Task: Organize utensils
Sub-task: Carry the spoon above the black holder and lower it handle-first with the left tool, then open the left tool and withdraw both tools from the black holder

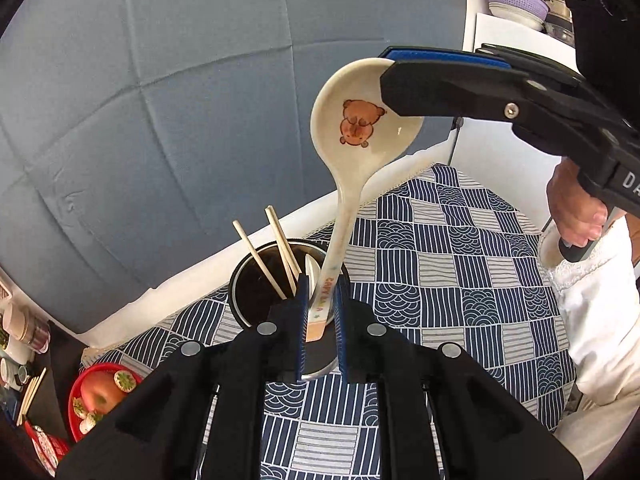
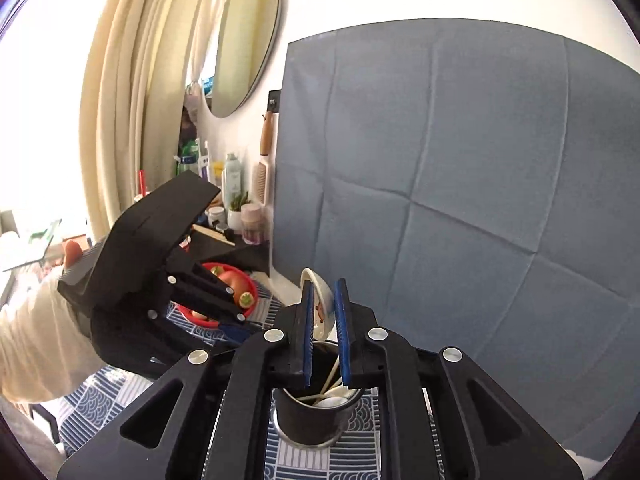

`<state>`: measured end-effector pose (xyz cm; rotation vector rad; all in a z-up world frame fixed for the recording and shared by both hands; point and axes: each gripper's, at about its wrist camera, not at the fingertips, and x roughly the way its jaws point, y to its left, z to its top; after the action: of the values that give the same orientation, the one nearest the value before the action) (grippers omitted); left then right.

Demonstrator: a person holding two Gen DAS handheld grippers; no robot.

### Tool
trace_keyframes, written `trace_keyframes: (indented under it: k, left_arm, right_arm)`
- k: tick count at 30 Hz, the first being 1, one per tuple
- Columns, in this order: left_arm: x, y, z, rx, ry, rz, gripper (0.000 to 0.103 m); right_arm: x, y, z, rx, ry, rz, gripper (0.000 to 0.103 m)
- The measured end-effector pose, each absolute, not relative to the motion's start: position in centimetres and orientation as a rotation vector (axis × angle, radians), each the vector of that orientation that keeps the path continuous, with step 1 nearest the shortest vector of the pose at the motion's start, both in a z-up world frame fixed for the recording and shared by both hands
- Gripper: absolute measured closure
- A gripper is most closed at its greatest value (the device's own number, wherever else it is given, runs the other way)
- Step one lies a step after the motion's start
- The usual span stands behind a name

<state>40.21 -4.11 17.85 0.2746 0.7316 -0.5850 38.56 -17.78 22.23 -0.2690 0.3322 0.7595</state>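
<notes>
Left wrist view: metal cup (image 1: 244, 280) on checked cloth (image 1: 440, 248) holds 2 chopsticks (image 1: 276, 248) + a white spoon (image 1: 311, 268), sticks leaning up-left. Ceramic soup spoon (image 1: 352, 152) w/ bear print is above the cup, long axis near upright, bowl up, handle end down. Left gripper (image 1: 320, 316) pinches the handle end; right gripper (image 1: 390, 70) clamps the bowl rim from the right. Red bowl (image 1: 80, 384) w/ toy food at lower left. Right wrist view: spoon bowl sits btwn the blue pads (image 2: 307, 320), cup right below.
</notes>
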Motion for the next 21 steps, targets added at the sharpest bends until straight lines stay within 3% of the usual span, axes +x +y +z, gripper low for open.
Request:
trace_keyframes:
  k: [11,12,13,14,15,16,18,19,21]
  left_arm:
    - [44.4,-4.1,14.3,0.235,0.775,-0.592,0.09]
    - [44.5,-4.0,14.1,0.243,0.766,-0.569,0.086]
    - [44.4,-4.1,14.0,0.269,0.748,-0.516,0.062]
    - [44.0,-3.9,14.0,0.285,0.716,-0.47,0.045]
    - [43.5,-3.3,14.3,0.276,0.674,-0.456,0.019]
    - [42.9,-2.7,14.7,0.253,0.639,-0.469,0.011]
    - [41.8,-1.5,15.5,0.208,0.602,-0.502,0.009]
    - [41.2,-1.0,15.8,0.202,0.577,-0.489,0.005]
    - [40.1,-0.1,16.3,0.199,0.522,-0.454,0.006]
  right_arm:
    - [42.1,-16.4,19.7,-0.275,0.413,0.717,0.093]
    - [42.4,-16.3,19.5,-0.272,0.417,0.701,0.092]
    - [42.7,-16.3,19.4,-0.271,0.421,0.688,0.087]
    - [42.9,-16.4,19.3,-0.27,0.421,0.672,0.081]
    - [42.9,-16.6,19.4,-0.271,0.405,0.644,0.052]
    - [42.8,-16.9,19.5,-0.268,0.375,0.616,0.024]
    - [42.6,-17.7,19.9,-0.239,0.343,0.611,0.021]
    - [42.6,-18.0,20.0,-0.215,0.341,0.61,0.015]
    - [42.3,-18.4,20.2,-0.191,0.34,0.61,0.014]
